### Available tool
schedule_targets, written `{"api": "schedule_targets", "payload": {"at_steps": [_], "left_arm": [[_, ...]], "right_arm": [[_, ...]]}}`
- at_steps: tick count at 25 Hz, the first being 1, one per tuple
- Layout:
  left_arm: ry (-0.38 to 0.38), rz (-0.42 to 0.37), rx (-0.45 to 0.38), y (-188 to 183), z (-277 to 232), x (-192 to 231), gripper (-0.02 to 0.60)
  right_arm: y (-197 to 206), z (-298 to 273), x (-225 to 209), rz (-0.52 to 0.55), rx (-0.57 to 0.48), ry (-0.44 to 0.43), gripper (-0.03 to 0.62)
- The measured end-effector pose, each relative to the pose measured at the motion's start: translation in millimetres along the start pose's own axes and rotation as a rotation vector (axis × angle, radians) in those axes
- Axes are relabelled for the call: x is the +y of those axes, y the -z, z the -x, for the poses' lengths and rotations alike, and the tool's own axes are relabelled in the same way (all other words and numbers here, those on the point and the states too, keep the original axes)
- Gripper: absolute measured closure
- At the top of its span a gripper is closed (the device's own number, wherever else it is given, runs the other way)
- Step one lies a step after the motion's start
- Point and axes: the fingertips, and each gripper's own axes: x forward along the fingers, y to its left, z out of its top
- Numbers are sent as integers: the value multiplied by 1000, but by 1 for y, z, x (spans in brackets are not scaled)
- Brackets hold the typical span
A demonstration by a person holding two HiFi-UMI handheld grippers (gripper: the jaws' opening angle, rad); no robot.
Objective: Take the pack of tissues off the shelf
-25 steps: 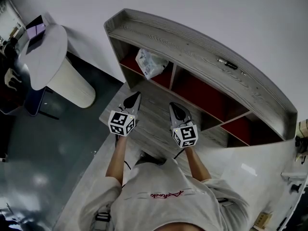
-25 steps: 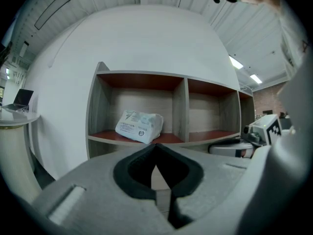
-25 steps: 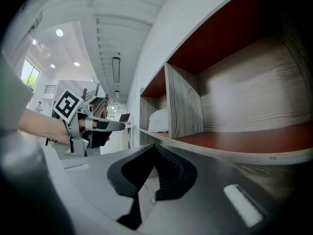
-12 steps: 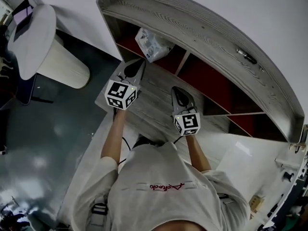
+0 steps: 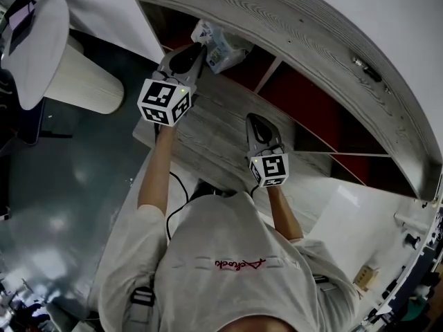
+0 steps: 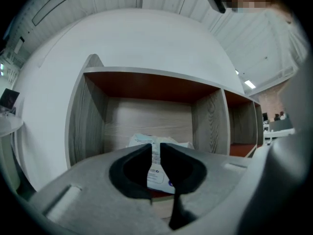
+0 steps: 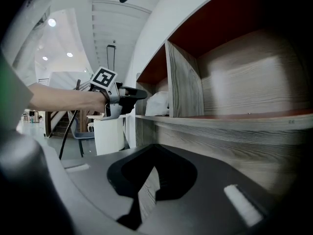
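Note:
The pack of tissues (image 5: 221,45), white and crinkled, lies in the left compartment of the grey wood shelf (image 5: 311,43) with red inner faces. My left gripper (image 5: 196,49) is raised at the mouth of that compartment, just short of the pack. Its jaws are opening: a narrow gap shows, and nothing is between them. In the left gripper view the pack (image 6: 156,173) shows through that gap, beyond the left gripper (image 6: 155,148). My right gripper (image 5: 255,122) hangs shut and empty over the shelf's lower ledge (image 5: 214,140). The right gripper view shows the left gripper (image 7: 133,94) beside the pack (image 7: 157,103).
A white round pedestal table (image 5: 48,54) stands left of the shelf, with a dark device (image 5: 17,16) on it. A small dark pen-like object (image 5: 365,68) lies on the shelf top. A black cable (image 5: 181,185) trails on the floor by the person's left arm.
My left gripper has moved forward and up from the ledge to the left compartment, close to the pack. The right gripper has hardly moved.

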Motion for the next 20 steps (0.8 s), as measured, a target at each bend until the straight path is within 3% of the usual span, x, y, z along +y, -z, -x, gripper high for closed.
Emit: {"api": "schedule_targets", "payload": {"at_steps": [4, 7, 9, 15, 20], "left_arm": [[18, -3, 9, -3, -9, 2, 458], [35, -8, 47, 3, -17, 3, 349], [44, -7, 62, 7, -21, 3, 321], [46, -28, 105, 13, -32, 0, 321], [44, -43, 156, 29, -34, -1, 425]], "right_arm": [[1, 0, 3, 0, 5, -1, 586], [0, -1, 6, 5, 7, 0, 586], [0, -1, 7, 6, 9, 2, 586], [1, 0, 6, 8, 11, 8, 586], [0, 0, 4, 11, 9, 13, 586]]}}
